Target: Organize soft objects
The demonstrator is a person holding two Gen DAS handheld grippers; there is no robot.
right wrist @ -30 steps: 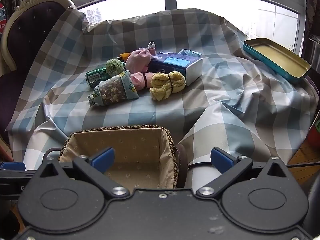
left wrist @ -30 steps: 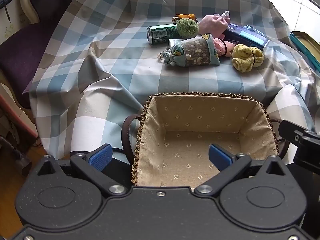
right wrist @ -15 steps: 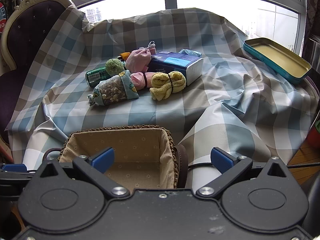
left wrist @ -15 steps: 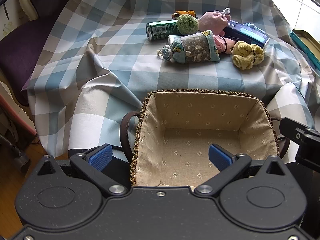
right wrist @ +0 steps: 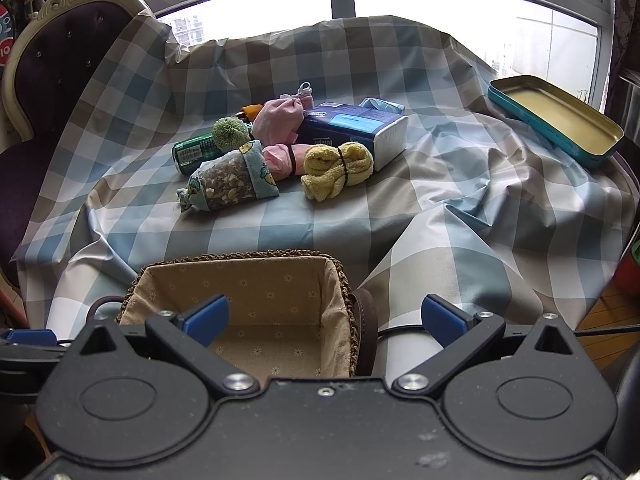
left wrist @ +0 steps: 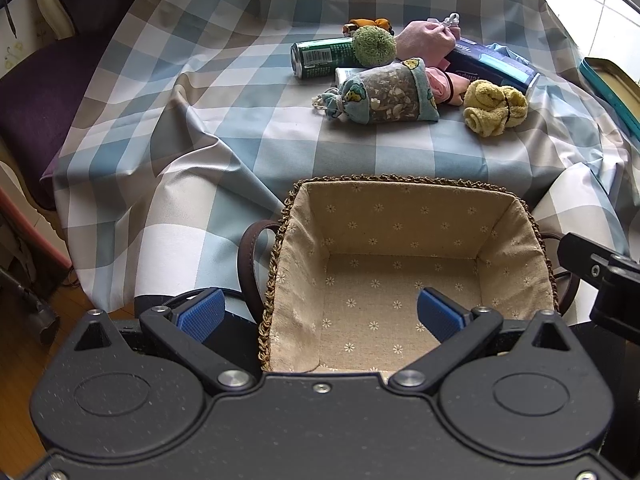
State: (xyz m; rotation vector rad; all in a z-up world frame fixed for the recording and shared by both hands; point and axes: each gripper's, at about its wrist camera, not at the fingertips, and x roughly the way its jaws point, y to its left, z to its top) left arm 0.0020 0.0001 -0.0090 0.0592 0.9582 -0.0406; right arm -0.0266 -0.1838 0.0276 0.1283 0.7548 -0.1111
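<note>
So both tongs, left (left wrist: 318, 315) and right (right wrist: 325, 318), hang spread and empty over the basket (left wrist: 404, 184). Soft stuff like the yellow towel (right wrist: 338, 170) sits piled farther back on the counter (right wrist: 460, 208), touching the can (right wrist: 194, 151). Sloppy grab probably drags that along.

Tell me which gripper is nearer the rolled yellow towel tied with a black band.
Right, probably. The right gripper faces the rolled yellow towel nearly straight ahead; the left gripper sits over the fabric-lined woven basket, the towel off to its right.
</note>
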